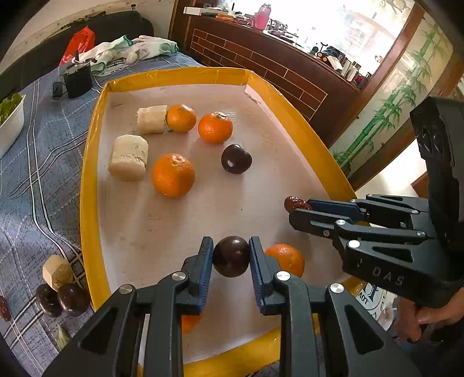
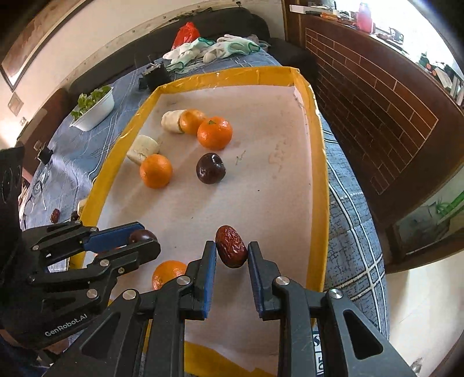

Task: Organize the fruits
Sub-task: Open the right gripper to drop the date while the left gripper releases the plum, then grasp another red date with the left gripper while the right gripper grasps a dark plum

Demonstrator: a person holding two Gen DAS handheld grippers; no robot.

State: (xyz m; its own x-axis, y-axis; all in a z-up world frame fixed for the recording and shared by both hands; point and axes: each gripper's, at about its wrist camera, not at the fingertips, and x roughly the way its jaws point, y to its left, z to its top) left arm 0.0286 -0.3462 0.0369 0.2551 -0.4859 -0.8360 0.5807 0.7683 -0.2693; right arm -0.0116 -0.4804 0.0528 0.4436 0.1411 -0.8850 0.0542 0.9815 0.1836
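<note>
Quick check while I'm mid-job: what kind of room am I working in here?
Probably a lived-in home room, not a lab. The yellow-rimmed tray sits on a blue checked cloth, with a dark sofa behind and a cluttered brick-pattern counter by a bright window.

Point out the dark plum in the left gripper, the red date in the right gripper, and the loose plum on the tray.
Held plum (image 1: 231,256): left wrist view, front face.
Red date (image 2: 231,250): right wrist view, wrinkled middle.
Loose plum (image 1: 236,159): left wrist view, centre.

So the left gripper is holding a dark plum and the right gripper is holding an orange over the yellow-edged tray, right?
Not quite. The right gripper holds a wrinkled red date, not an orange, as the right wrist view shows. The left gripper does hold a dark plum over the yellow-edged tray.
</note>
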